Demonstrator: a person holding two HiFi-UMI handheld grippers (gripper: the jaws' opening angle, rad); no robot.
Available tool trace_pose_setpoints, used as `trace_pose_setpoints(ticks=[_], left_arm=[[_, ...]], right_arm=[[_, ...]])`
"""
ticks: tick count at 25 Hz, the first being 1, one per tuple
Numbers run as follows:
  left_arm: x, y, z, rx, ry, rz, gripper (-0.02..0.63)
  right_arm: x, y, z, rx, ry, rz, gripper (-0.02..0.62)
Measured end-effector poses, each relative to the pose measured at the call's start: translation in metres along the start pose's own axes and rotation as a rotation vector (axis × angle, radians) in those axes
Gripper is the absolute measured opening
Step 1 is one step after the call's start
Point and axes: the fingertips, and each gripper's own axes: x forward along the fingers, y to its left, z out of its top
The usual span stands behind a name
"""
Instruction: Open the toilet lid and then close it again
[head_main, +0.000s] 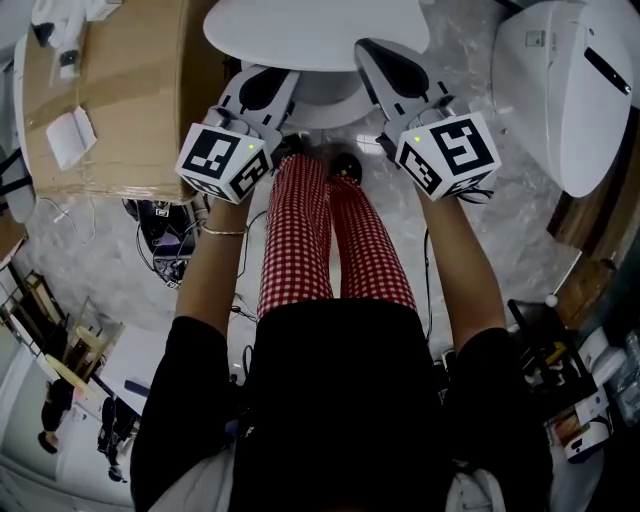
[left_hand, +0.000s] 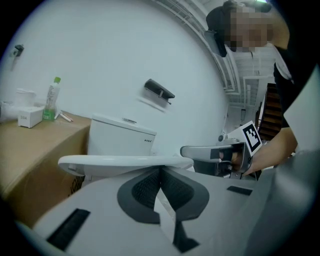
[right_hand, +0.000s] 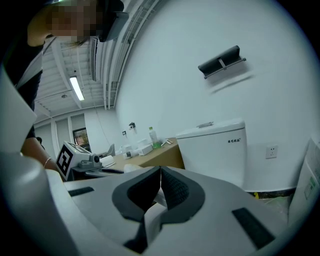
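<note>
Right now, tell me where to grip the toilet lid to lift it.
Take the toilet lid by its thin front rim, coming in level from the front. It lies flat and shut, with its rim facing you and the tank behind it.

Lid (head_main: 315, 30) ahead, tank (left_hand: 122, 137) behind it; left gripper (head_main: 262, 90) and right gripper (head_main: 388, 68) just before lid; carton (head_main: 130, 90) left, second toilet (head_main: 560, 90) right

No print is legible, even on the toilet tank (right_hand: 212, 152).
</note>
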Motion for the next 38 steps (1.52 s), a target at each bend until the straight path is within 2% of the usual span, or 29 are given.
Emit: trace_pose_setpoints(ticks=[7,10,19,31,38], left_arm=[[0.000,0.000,-0.004,0.019,0.008,-0.031,0.003],[-0.004,-0.001,-0.012,0.028,0.031,-0.045,0.003],[-0.010,-0.005,-0.031,-0.017,0.044,-0.060,0.003],[-0.014,-0.005,-0.047,0.007,0.049,-0.080,0.003],[-0.018,-0.002,-0.064,0.028,0.090,-0.073,0.003]], right_arm=[[-0.003,-0.002,-0.004,0.002,-0.044,-0.023,0.020],[-0.003,0.001,-0.012,0.011,-0.038,-0.046,0.020],[-0.007,0.014,-0.031,0.046,-0.022,-0.060,0.020],[-0.009,0.018,-0.047,0.054,-0.017,-0.074,0.020],[-0.009,0.023,-0.063,0.060,0.001,-0.084,0.020]])
